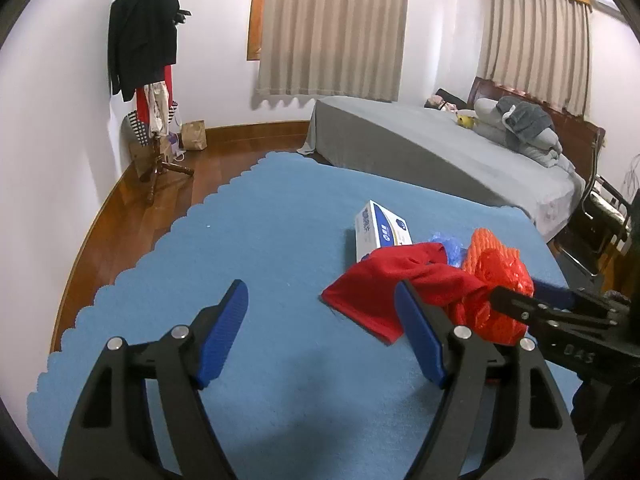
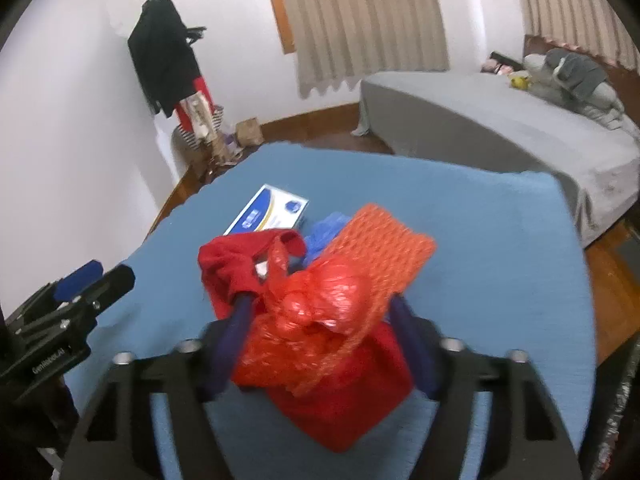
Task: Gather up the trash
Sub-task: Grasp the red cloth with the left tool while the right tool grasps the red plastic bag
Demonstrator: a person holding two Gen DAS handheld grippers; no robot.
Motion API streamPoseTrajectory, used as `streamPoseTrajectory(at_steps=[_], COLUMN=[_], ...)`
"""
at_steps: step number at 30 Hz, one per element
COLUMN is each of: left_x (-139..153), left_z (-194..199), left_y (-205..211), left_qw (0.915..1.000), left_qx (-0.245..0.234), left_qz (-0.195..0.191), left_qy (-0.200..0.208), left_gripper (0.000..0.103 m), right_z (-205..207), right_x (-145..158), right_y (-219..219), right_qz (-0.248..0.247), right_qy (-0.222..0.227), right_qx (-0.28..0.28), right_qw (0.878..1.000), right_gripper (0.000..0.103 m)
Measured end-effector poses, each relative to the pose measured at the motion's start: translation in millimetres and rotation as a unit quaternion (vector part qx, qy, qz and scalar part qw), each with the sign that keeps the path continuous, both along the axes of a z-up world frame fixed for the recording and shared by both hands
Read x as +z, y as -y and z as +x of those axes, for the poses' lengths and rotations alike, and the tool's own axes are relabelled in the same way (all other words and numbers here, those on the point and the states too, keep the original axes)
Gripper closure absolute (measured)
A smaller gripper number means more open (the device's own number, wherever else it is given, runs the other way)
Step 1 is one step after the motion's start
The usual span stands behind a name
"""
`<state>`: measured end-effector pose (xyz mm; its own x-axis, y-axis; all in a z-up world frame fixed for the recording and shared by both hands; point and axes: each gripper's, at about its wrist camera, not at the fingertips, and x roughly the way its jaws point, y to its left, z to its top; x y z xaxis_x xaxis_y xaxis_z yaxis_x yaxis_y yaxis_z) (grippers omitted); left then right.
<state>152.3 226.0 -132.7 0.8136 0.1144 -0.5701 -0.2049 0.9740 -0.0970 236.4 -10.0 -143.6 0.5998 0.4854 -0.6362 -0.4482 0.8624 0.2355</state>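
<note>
A pile of trash lies on the blue cloth-covered table (image 1: 260,240): a red plastic bag (image 2: 316,320) tangled with orange foam netting (image 2: 384,252), a red cloth (image 1: 384,280), a crumpled blue bag (image 1: 448,246) and a white-and-blue box (image 1: 382,228). My right gripper (image 2: 320,320) straddles the red plastic bag, its blue fingers on both sides of it and pressing it. It also shows in the left wrist view (image 1: 516,296). My left gripper (image 1: 320,320) is open and empty, just left of the red cloth.
A grey bed (image 1: 440,148) stands beyond the table. A coat rack (image 1: 152,80) with clothes and bags stands in the far left corner on wooden floor. A dark chair (image 1: 596,216) is at the right.
</note>
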Motion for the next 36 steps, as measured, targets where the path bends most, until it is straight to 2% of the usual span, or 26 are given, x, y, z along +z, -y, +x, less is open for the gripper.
streamPoseTrajectory(at_steps=[3, 12, 16, 26, 28, 32, 36], left_x=[-1, 0, -3, -1, 1, -7, -24], left_z=[2, 6, 8, 33, 41, 58, 66], left_y=[0, 24, 34, 63, 70, 80, 79], left_qw=[1.0, 0.9997, 0.9994, 0.9982, 0.998, 0.9984, 0.998], left_qx=[-0.002, -0.024, -0.034, -0.055, -0.059, -0.054, -0.044], left_qz=[-0.003, -0.005, -0.011, -0.023, -0.024, -0.013, -0.013], left_qy=[0.0, -0.001, -0.004, -0.001, 0.0, -0.013, -0.044], left_gripper=[0.029, 0.029, 0.029, 0.029, 0.026, 0.024, 0.024], right_z=[-2, -21, -26, -21, -20, -21, -22], right_x=[1, 20, 24, 16, 14, 11, 9], right_y=[3, 39, 55, 73, 72, 73, 74], right_qz=[0.013, 0.032, 0.025, 0.019, 0.019, 0.019, 0.02], right_qy=[-0.006, 0.009, 0.015, 0.007, 0.006, 0.003, 0.0], right_qx=[0.016, -0.011, -0.027, -0.056, -0.056, -0.057, -0.057], right_qw=[1.0, 0.999, 0.999, 0.998, 0.998, 0.998, 0.998], right_gripper=[0.063, 0.063, 0.063, 0.063, 0.063, 0.063, 0.063])
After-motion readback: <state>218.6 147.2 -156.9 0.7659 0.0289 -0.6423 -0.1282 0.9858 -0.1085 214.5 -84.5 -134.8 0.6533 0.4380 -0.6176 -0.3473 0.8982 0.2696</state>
